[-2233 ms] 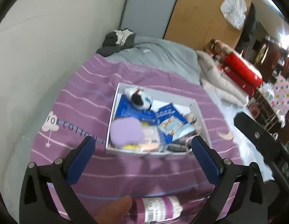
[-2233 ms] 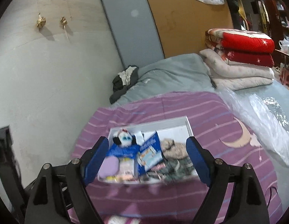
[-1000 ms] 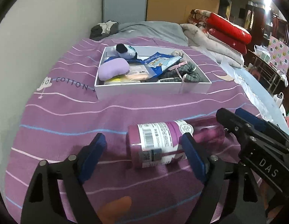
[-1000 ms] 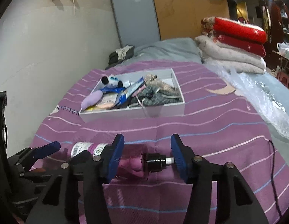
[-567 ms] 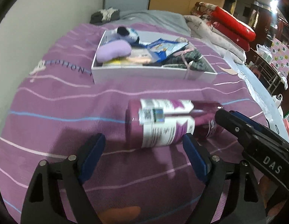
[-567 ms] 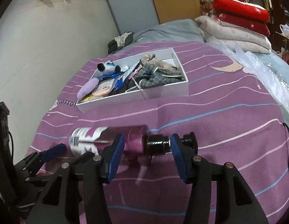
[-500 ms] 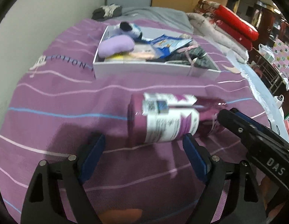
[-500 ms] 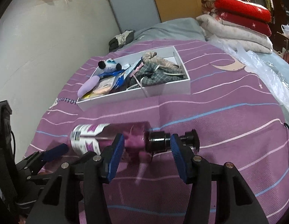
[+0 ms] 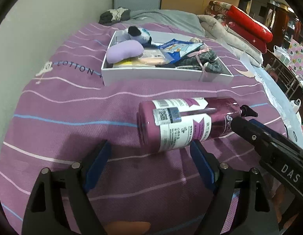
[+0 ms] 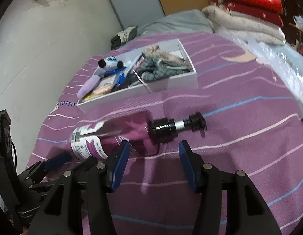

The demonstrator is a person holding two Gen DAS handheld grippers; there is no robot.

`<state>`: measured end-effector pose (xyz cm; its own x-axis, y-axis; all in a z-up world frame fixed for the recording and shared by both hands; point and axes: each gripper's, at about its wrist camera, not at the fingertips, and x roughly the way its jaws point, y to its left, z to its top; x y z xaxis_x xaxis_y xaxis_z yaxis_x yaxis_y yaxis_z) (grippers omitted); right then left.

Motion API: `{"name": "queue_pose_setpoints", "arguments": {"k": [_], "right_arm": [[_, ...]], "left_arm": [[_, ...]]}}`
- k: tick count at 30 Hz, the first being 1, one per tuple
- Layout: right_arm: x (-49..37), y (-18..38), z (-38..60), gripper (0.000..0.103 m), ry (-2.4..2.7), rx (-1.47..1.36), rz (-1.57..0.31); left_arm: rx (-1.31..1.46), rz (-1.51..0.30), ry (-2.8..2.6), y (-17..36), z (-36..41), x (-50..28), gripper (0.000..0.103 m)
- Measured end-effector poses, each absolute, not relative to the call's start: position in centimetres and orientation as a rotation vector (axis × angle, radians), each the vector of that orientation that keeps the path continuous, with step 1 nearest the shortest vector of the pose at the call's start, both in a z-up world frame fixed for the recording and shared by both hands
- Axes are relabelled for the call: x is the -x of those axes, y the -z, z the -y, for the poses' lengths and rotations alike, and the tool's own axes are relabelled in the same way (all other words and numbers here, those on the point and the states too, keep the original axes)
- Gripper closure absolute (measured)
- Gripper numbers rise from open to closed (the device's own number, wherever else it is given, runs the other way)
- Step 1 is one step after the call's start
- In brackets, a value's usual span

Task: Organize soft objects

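the soft things sit in a white box (image 9: 167, 74) on the purple striped bedspread (image 9: 73, 107), well beyond our tongs: a lilac pillow (image 9: 125, 51) at the box's near left corner, a black-and-white plush toy (image 9: 136, 33) behind it, blue packets (image 9: 178, 49) in the middle, grey plaid cloth (image 9: 208, 62) on the right with a pink ribbon hanging over the front wall. in the right view the same box (image 10: 176, 82) lies up and left of centre, plush toy (image 10: 110, 63) at its far left end. nearer to us a purple pump bottle (image 9: 182, 125) lies on its side on the bedspread, base toward the left side, black pump (image 10: 178, 126) toward the right. our left tongs (image 9: 149, 164) are spread wide and empty, the bottle's base lying just beyond the tips, nothing touching the pads. our right tongs (image 10: 153, 160) stand about half open with nothing in them; the bottle's shoulder (image 10: 139, 137) lies just ahead of the left pad, and we cannot tell if that pad grazes it. in the left view the right tongs (image 9: 247, 126) come in from the right, tip close by the bottle's neck. folded red and cream quilts (image 9: 241, 25) are stacked at the far right.
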<state>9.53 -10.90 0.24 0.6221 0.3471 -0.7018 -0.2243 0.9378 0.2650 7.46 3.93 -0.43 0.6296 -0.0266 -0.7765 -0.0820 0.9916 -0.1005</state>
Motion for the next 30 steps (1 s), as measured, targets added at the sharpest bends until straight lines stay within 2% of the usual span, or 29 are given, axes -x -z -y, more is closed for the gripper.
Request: {"name": "queue_pose_setpoints", "arguments": {"k": [6, 30], "right_arm": [[-8.88, -0.99, 9.89, 0.051, -0.332, -0.089, -0.797], [-9.26, -0.39, 10.43, 0.051, -0.324, -0.129, -0.826]], "left_arm": [[0.107, -0.867, -0.039, 0.04, -3.71, -7.29, 0.02], [0.097, -0.862, -0.043, -0.13, -3.53, -7.28, 0.02]]}}
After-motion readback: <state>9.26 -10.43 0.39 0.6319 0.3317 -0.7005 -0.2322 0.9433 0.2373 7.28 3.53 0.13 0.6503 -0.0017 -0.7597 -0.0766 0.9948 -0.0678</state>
